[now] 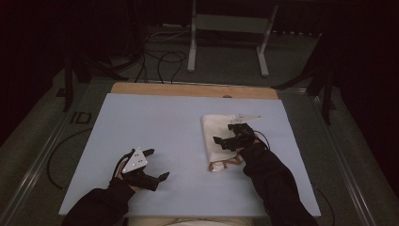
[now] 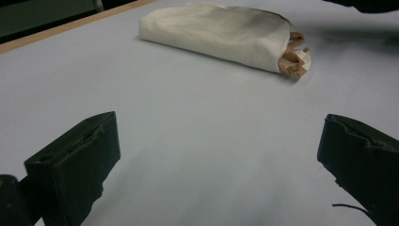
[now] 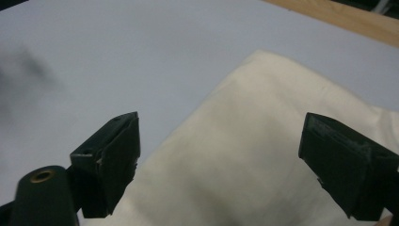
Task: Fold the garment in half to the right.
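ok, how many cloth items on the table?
1. A folded cream cloth on the table's right half, under the open right gripper. More could be folded inside.

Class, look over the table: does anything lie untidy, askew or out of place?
Mostly tidy. The folded cloth lies on the mat, and brown straps spill out of its near end instead of staying tucked in. Both claws, left and right, are open, the right one above the cloth.
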